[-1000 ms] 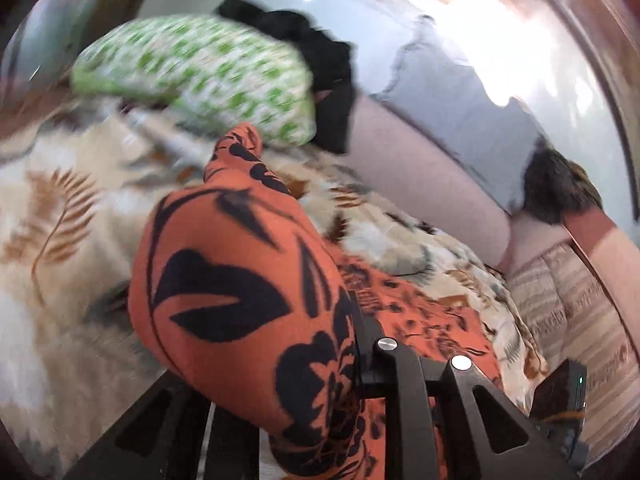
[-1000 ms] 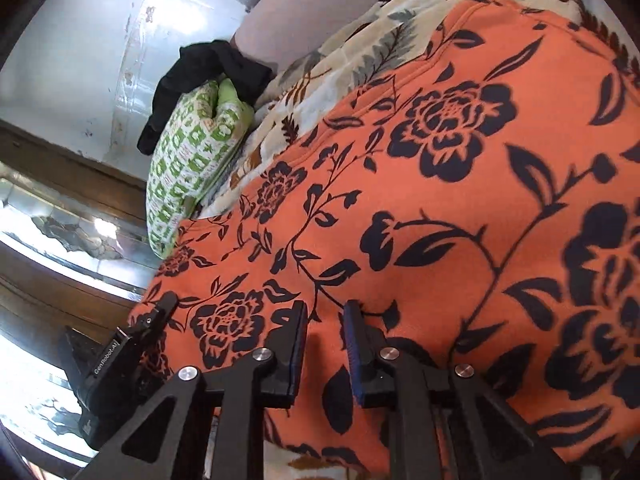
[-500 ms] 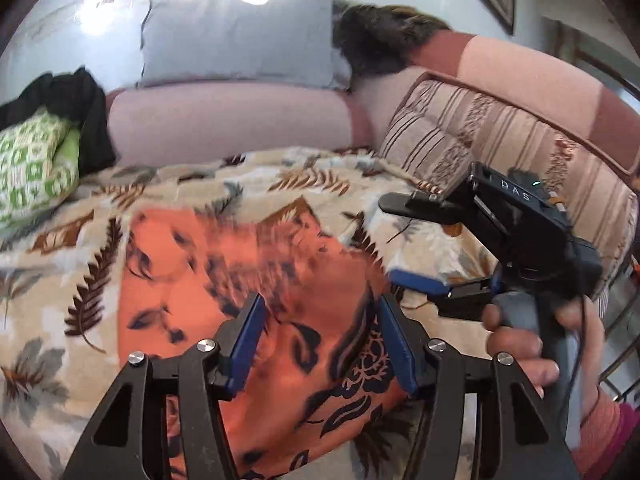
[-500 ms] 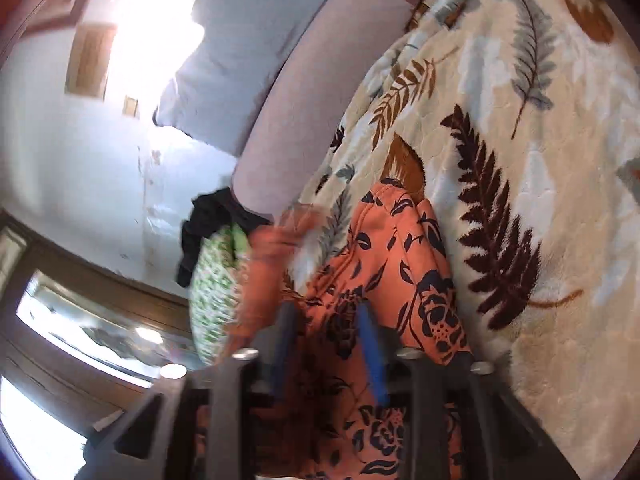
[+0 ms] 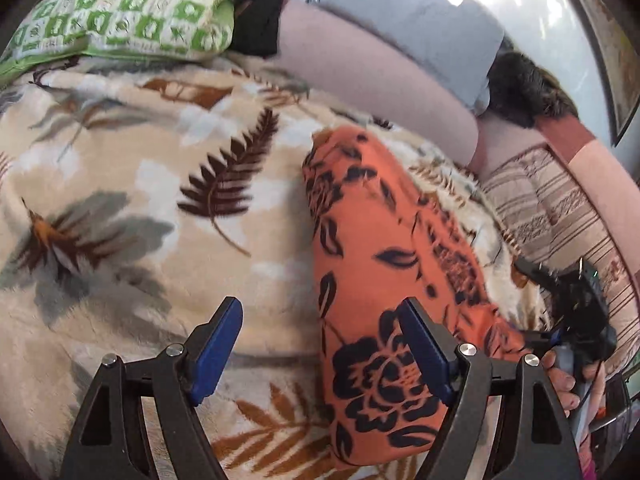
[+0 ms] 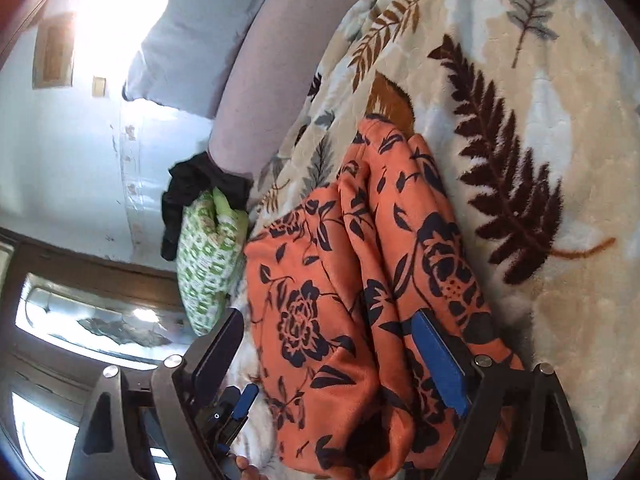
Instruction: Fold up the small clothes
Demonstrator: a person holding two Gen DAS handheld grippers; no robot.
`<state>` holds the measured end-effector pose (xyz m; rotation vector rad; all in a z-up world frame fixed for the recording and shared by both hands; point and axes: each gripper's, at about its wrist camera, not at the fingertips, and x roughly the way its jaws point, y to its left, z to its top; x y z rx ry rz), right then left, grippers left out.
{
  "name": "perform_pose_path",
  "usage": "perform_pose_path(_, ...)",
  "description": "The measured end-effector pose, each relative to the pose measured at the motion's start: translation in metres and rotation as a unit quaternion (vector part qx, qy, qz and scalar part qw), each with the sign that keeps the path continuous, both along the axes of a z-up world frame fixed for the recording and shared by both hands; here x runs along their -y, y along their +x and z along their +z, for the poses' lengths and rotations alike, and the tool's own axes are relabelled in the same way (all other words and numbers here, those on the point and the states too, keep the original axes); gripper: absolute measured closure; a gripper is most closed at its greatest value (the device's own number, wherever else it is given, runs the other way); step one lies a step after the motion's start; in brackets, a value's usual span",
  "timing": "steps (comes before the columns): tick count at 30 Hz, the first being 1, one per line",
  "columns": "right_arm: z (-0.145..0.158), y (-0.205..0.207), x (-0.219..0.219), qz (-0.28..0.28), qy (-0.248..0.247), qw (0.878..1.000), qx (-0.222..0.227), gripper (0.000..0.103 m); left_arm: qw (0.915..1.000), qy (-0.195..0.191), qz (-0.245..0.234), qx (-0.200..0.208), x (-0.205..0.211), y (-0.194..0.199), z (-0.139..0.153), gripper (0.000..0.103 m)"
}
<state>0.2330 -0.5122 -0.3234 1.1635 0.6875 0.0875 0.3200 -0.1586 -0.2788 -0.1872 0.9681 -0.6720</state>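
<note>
An orange garment with black flowers (image 5: 372, 280) lies folded into a long narrow strip on the leaf-patterned blanket (image 5: 140, 208). My left gripper (image 5: 320, 344) is open and empty just above the strip's near end, its right finger over the cloth. In the right wrist view the same garment (image 6: 352, 288) shows layered folds. My right gripper (image 6: 336, 352) is open and empty, its jaws standing either side of the garment's near end. The right gripper also shows at the right edge of the left wrist view (image 5: 576, 312), held by a hand.
A green-and-white patterned cushion (image 5: 124, 12) and black clothing (image 5: 256, 4) lie at the blanket's far left. A pink sofa back (image 5: 380, 76), a grey pillow (image 5: 412, 16) and a striped cushion (image 5: 560, 216) border the blanket.
Both grippers have let go of the garment and opened wide. The garment, lifted a second ago, now lies folded on the blanket. Both grippers swung to new angles over its near end.
</note>
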Motion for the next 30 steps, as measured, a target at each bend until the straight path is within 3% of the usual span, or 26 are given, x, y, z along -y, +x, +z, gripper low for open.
perform_pose_path(4, 0.006, 0.016, -0.023, 0.029, -0.058, 0.998, -0.012, 0.017, 0.9994, 0.013, -0.032, 0.005, 0.017, -0.014, -0.005, 0.022)
perform_pose_path(6, 0.012, 0.024, -0.041, 0.064, -0.086, 0.994, -0.011, 0.027, 0.9984, 0.025, -0.048, 0.019, 0.026, -0.021, -0.002, 0.022)
perform_pose_path(7, 0.016, 0.027, -0.052, 0.071, -0.129, 0.989, -0.018, 0.041, 0.9980, 0.028, -0.053, 0.022, 0.028, -0.023, -0.001, 0.022)
perform_pose_path(8, 0.021, 0.028, -0.061, 0.073, -0.181, 0.980, -0.027, 0.064, 0.9976, 0.028, -0.058, 0.024, 0.031, -0.025, -0.001, 0.022)
perform_pose_path(9, 0.025, 0.030, -0.068, 0.070, -0.226, 0.971, -0.034, 0.076, 0.9975, 0.025, -0.061, 0.023, 0.032, -0.026, 0.000, 0.022)
perform_pose_path(11, 0.036, 0.024, -0.072, 0.048, -0.252, 0.966, -0.015, 0.084, 0.9973, 0.013, -0.069, 0.023, 0.036, -0.028, 0.004, 0.022)
perform_pose_path(16, 0.078, -0.011, -0.055, -0.042, -0.309, 0.948, 0.064, 0.087, 0.9959, -0.010, -0.080, 0.040, 0.048, -0.033, 0.014, 0.022)
perform_pose_path(19, 0.079, -0.015, -0.040, -0.068, -0.326, 0.942, 0.047, 0.087, 0.9958, 0.010, -0.089, 0.023, 0.061, -0.032, 0.003, 0.022)
perform_pose_path(21, 0.054, 0.001, -0.028, -0.038, -0.316, 0.947, -0.039, 0.086, 0.9948, 0.042, -0.093, 0.006, 0.071, -0.030, -0.011, 0.022)
perform_pose_path(22, 0.035, 0.008, -0.018, -0.031, -0.290, 0.952, -0.090, 0.084, 0.9942, 0.048, -0.096, -0.005, 0.073, -0.030, -0.017, 0.022)
perform_pose_path(23, 0.018, 0.007, -0.006, -0.037, -0.238, 0.964, -0.111, 0.081, 0.9942, 0.044, -0.096, -0.018, 0.074, -0.029, -0.022, 0.022)
perform_pose_path(24, 0.014, 0.003, 0.006, -0.051, -0.192, 0.974, -0.105, 0.081, 0.9946, 0.037, -0.093, -0.025, 0.073, -0.029, -0.023, 0.020)
perform_pose_path(25, 0.015, -0.003, 0.016, -0.064, -0.161, 0.980, -0.102, 0.071, 0.9947, 0.035, -0.093, -0.025, 0.073, -0.029, -0.022, 0.020)
perform_pose_path(28, 0.040, -0.017, 0.024, -0.124, -0.192, 0.971, -0.063, 0.060, 0.9937, 0.042, -0.102, -0.022, 0.074, -0.033, -0.022, 0.020)
perform_pose_path(29, 0.048, -0.019, 0.023, -0.135, -0.201, 0.969, -0.042, 0.051, 0.9935, 0.042, -0.103, -0.023, 0.074, -0.033, -0.022, 0.020)
perform_pose_path(30, 0.054, -0.016, 0.020, -0.124, -0.198, 0.972, -0.019, 0.051, 0.9933, 0.042, -0.105, -0.023, 0.075, -0.034, -0.022, 0.019)
